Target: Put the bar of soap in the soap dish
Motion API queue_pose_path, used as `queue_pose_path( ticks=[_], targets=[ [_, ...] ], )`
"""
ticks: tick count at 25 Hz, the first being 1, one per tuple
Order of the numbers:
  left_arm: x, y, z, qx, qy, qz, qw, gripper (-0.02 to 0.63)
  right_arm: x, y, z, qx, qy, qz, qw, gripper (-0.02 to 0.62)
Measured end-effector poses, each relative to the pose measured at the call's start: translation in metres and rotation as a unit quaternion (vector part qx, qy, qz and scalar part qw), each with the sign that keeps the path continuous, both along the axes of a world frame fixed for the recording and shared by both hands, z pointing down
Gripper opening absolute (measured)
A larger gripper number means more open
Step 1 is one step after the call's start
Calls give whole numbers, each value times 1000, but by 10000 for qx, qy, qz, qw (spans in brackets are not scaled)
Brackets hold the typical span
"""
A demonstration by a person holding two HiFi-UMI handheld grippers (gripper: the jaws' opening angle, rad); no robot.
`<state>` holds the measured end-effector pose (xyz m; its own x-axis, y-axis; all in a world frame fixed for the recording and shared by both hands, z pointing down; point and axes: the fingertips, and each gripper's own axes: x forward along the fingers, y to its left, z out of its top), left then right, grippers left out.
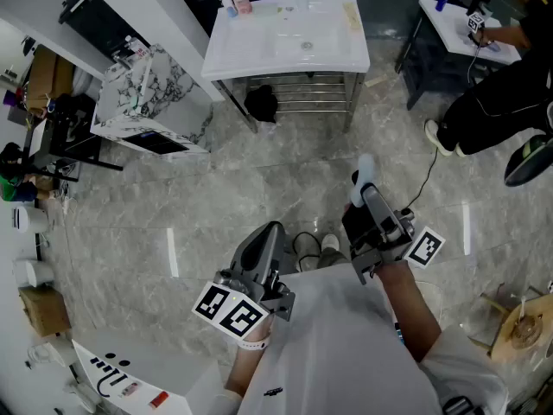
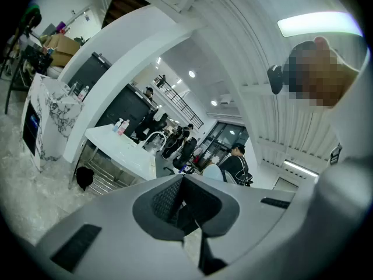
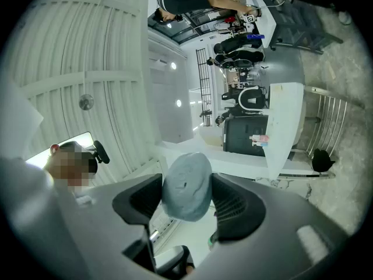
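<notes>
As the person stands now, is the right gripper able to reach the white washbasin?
Probably not yet. The right gripper, shut on the bar of soap, is close to the person's body, and a stretch of floor lies between it and the washbasin. Nothing blocks the way; stepping closer should do.

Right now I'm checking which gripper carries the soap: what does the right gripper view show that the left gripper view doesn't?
Only the right gripper view: the right gripper shut on the bar of soap, a pale blue-grey oval between its pads. Only the left gripper view: the left gripper, jaws closed together on nothing. Both: the white sink counter with bottles on it and a dark bundle beneath it.
</notes>
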<state>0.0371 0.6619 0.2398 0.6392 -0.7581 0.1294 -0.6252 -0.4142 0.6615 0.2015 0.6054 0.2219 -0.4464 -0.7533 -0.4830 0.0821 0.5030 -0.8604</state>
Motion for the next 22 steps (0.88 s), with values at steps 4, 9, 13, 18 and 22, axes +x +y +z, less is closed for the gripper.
queue_pose_path(
  ticks=[4, 9, 13, 18, 22],
  targets=[
    [2, 0, 13, -78, 0, 65, 9999, 5, -6, 3, 10, -57, -5, 27, 10000, 281],
    [-5, -4, 18, -148, 77, 141, 9998, 5, -19, 5, 9, -30, 241, -28, 9997, 280],
    [-18, -11, 22, -165, 103, 231, 9995, 5, -35, 1, 7, 53, 334, -46, 9994, 280],
    [-57, -22, 24, -179, 185, 205, 9995, 5, -67, -6, 4, 27, 237, -16, 9997, 281],
    [-96, -31, 17, -104, 272, 139, 9995, 5, -99, -15, 0, -49, 192, -56, 9998, 279]
  ],
)
